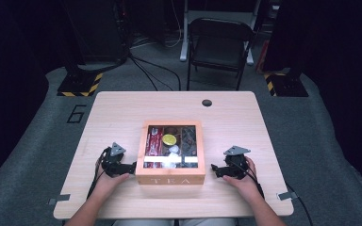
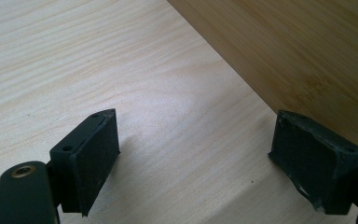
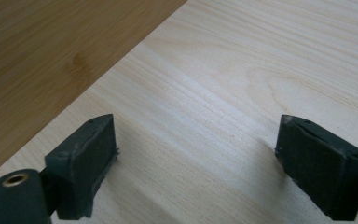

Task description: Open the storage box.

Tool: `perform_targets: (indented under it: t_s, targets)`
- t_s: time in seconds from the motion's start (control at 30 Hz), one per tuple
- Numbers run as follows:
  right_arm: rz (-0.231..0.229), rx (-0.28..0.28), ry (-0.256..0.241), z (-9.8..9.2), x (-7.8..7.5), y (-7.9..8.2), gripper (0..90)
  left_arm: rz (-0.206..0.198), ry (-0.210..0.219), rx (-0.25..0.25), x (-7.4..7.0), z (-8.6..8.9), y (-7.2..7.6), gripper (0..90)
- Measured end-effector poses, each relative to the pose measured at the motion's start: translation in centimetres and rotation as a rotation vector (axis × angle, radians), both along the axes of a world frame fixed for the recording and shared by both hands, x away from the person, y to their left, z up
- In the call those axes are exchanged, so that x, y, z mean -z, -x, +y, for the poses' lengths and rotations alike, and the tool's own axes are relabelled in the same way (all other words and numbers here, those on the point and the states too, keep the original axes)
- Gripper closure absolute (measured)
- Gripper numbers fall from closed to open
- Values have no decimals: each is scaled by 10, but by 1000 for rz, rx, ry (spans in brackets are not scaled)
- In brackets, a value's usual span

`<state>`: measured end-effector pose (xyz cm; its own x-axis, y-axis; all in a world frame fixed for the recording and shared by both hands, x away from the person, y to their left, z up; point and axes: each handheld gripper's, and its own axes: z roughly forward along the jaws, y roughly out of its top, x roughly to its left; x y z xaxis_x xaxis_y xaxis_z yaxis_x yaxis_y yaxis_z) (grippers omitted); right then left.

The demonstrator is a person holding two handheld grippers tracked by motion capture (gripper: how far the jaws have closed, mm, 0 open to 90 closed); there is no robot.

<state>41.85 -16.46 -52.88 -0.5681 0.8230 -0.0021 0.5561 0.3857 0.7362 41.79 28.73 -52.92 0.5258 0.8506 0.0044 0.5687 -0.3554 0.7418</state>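
Sitting near the middle of the table (image 1: 122, 108), toward the person's edge: a wooden tea box (image 1: 170, 179) with a windowed lid shut over sachets and a yellow tin (image 1: 168, 139). Flanking it, as if bracing to steady or lift: left gripper (image 1: 133, 168) nearly touching its side wall, right gripper (image 1: 214, 167) just beside the other. Gaping wide, both pairs of jaws, gripping nothing.

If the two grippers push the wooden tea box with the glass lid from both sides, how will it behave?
The square wooden tea box with a glass lid looks rigid, so it should not flex. Its low, wide shape makes tipping unlikely. It would probably slide on the smooth pale wooden table. The left gripper and right gripper are both open beside it.
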Motion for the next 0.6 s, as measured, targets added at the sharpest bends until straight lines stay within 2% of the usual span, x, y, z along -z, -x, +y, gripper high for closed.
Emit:
perform_targets:
  t_s: [0.13, 0.2, 0.6]
  targets:
    - [4, 27, 11, 1, 0, 0, 71, 3, 5, -6, 0, 0, 0, 150]
    - [12, 27, 4, 2, 0, 0, 69, 6, -4, 0, 0, 0, 0, 150]
    - [8, 23, 15, 2, 0, -2, 56, -3, 1, -12, 0, 0, 1, 156]
